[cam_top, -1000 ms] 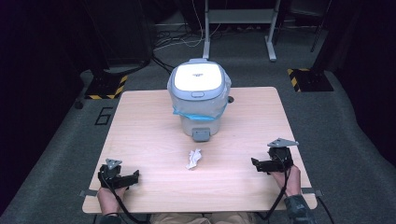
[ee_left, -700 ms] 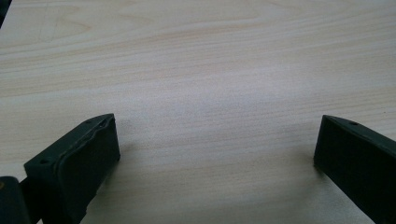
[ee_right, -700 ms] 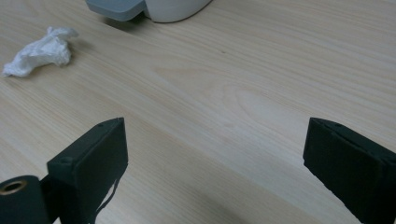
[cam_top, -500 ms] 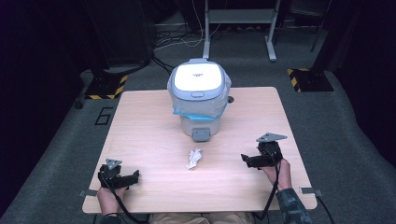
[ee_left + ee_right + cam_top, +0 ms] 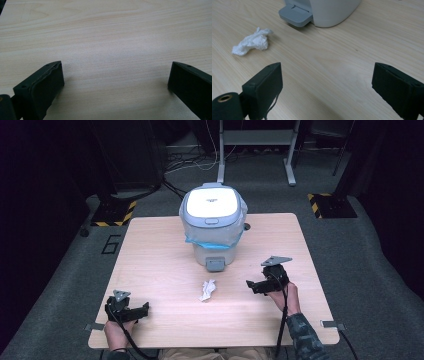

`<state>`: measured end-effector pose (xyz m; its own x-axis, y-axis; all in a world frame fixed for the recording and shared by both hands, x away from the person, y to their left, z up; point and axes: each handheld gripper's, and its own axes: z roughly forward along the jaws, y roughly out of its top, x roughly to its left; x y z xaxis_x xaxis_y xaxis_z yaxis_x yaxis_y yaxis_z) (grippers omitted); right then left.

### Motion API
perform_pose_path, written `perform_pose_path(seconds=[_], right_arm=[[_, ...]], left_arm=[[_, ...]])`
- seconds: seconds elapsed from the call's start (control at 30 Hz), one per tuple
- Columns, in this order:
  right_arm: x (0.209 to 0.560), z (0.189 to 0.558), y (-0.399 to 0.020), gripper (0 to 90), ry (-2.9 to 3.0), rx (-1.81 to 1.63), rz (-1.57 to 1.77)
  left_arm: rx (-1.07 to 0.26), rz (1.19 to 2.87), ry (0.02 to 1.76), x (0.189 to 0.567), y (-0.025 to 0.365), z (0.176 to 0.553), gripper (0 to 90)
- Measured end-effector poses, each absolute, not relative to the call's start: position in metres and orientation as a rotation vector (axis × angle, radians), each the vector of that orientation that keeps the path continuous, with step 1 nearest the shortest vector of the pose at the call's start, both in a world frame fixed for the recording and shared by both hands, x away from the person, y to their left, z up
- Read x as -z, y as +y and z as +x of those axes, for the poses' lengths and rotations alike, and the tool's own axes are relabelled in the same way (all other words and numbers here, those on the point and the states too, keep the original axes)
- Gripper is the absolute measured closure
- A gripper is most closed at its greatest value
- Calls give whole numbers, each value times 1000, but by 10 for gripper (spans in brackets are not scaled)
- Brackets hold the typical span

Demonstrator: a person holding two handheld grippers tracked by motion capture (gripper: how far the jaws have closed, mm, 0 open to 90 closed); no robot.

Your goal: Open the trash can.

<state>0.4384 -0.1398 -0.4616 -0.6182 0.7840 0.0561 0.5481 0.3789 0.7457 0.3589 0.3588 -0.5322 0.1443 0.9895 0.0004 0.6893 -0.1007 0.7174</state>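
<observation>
A small grey pedal bin point(image 5: 214, 225) with a white lid and a blue-edged liner stands at the table's far middle; its grey pedal point(image 5: 295, 15) faces me. A crumpled white tissue point(image 5: 207, 289) point(image 5: 252, 41) lies on the wood in front of it. My right gripper point(image 5: 251, 286) point(image 5: 327, 85) hovers open to the tissue's right, jaws wide apart and empty, pointing toward the tissue. At the near left corner, my left gripper point(image 5: 144, 309) point(image 5: 115, 80) rests open over bare wood.
The light wooden table point(image 5: 160, 250) has open room between the grippers. Beyond it are dark floor, cables, a grey stand point(image 5: 255, 140) and yellow-black striped feet point(image 5: 322, 200).
My right gripper has moved left and slightly forward toward the tissue. The left gripper, bin and tissue have stayed put.
</observation>
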Motion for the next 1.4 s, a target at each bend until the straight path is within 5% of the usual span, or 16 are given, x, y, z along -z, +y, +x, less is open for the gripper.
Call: perform_pose_path(seconds=[0.77,0.93,0.97,1.0,1.1,1.2,1.4], right_arm=[[459,472,-101,147,2405,-1109,1090],[457,477,-95,372,2393,-1133,1085],[457,478,-91,496,2377,-1129,1065],[457,478,-91,496,2377,-1129,1065],[457,480,-85,734,2355,-1154,1044],[458,481,-82,863,2329,-1159,1005],[463,486,-76,900,2298,-1180,1005]], left_arm=[[-675,1853,1599,532,358,359,1],[-675,1853,1600,532,358,359,1],[-675,1853,1600,532,358,359,1],[-675,1853,1599,532,358,359,1],[-675,1852,1600,532,358,359,1],[-675,1851,1602,532,358,359,1],[-676,1850,1604,532,358,359,1]])
